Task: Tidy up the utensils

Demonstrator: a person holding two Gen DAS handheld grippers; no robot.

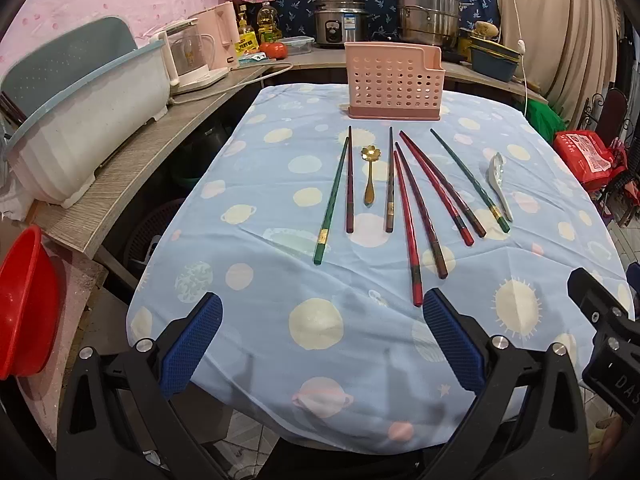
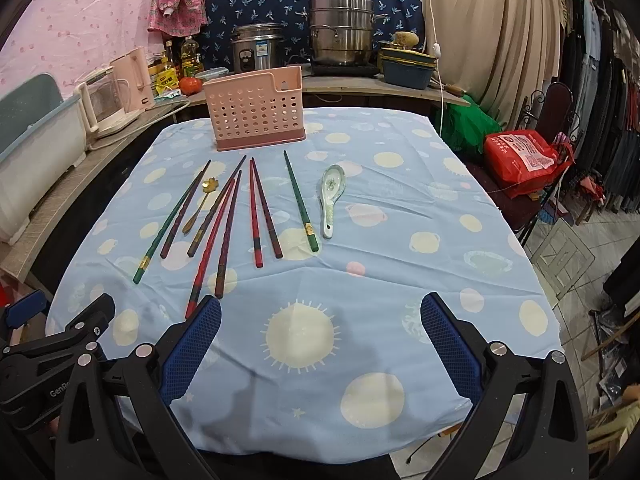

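A pink perforated utensil holder point(image 1: 394, 80) point(image 2: 256, 110) stands upright at the far end of the table. In front of it lie several chopsticks, green point(image 1: 331, 202) point(image 2: 301, 202) and red point(image 1: 407, 226) point(image 2: 255, 216), a gold flower spoon point(image 1: 369, 176) point(image 2: 200, 204) and a white ceramic spoon point(image 1: 500, 184) point(image 2: 330, 198). My left gripper point(image 1: 322, 340) is open and empty over the near table edge. My right gripper point(image 2: 320, 340) is open and empty, to the right of the left one.
The table wears a blue planet-print cloth point(image 1: 280, 280) point(image 2: 400, 240). A white dish rack point(image 1: 80, 120), kettle point(image 1: 192, 56) and pots point(image 1: 428, 12) line the counters. A red basin point(image 1: 24, 304) sits low left. A red bag point(image 2: 520, 156) rests on a chair to the right.
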